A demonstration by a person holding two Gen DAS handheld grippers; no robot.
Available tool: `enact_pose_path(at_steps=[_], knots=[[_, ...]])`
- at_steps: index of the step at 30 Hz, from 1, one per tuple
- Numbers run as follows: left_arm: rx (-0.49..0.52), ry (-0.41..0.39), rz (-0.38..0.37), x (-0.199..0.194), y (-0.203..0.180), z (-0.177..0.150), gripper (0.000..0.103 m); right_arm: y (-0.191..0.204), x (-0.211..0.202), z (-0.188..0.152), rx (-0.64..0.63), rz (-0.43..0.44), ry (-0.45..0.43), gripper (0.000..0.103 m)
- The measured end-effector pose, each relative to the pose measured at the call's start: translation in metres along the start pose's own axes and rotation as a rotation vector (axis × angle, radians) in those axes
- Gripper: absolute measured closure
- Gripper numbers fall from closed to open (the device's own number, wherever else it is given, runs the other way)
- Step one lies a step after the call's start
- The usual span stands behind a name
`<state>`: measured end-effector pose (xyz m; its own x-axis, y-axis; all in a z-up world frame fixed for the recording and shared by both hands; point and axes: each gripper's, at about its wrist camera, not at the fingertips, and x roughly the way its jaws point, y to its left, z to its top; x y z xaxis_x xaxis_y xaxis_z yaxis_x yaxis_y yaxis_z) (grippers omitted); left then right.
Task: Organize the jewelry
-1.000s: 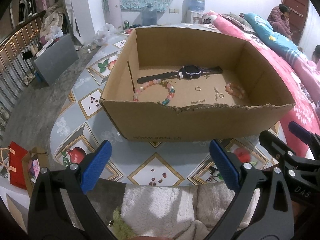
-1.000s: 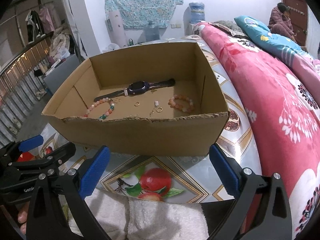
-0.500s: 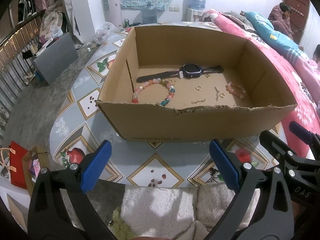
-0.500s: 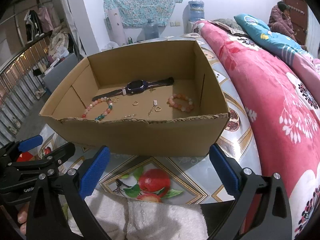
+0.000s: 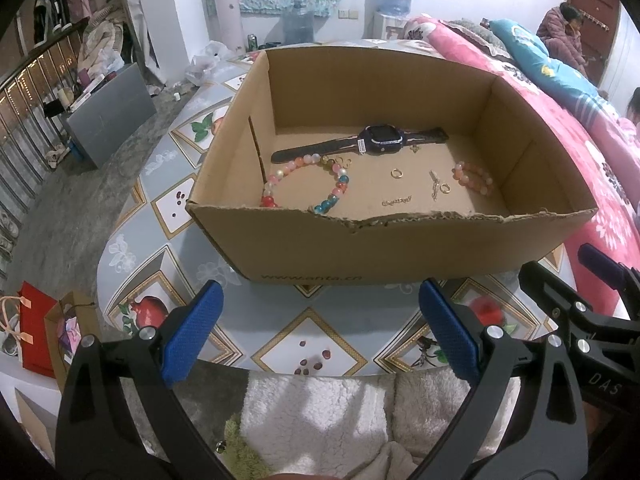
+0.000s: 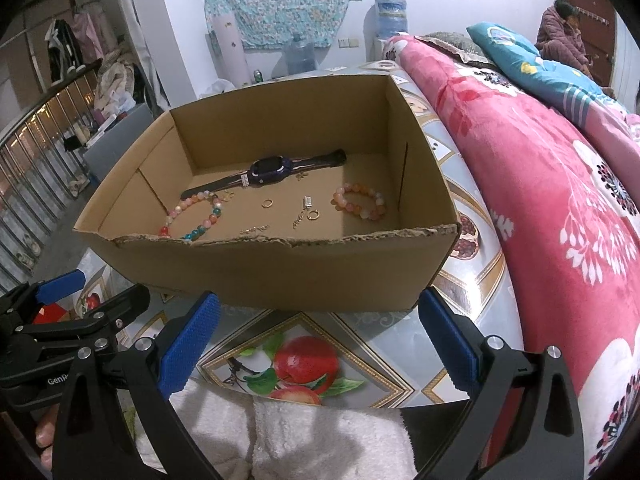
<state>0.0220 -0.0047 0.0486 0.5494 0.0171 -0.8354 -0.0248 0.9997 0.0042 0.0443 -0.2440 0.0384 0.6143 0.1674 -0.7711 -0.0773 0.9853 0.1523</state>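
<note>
Change: both views have crept closer to the box (image 5: 360, 248), nothing inside touched.
Left gripper (image 5: 320, 332): wide open, empty.
Right gripper (image 6: 316, 340): same.
Jewelry: watch (image 5: 380, 141) far, bead bracelets (image 5: 336, 184) left and right, rings between.
Meaning: sorting hasn't started.

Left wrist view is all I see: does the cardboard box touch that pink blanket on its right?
Observer: No. The right wrist view shows a strip of table between the cardboard box and the pink blanket.
Operator: Is the other gripper holding anything?
Observer: No, the right gripper is wide open and empty, short of the box.
Operator: What's under it?
Observer: A print of red apples on the table.
</note>
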Motion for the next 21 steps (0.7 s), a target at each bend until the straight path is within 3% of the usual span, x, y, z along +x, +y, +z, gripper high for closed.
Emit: enact_pose_path(at_steps=[21], knots=[[-0.018,0.068,-0.016,0.013,0.0,0.006,0.008,-0.003,0.013,0.007,0.015,-0.014,0.05,0.006]])
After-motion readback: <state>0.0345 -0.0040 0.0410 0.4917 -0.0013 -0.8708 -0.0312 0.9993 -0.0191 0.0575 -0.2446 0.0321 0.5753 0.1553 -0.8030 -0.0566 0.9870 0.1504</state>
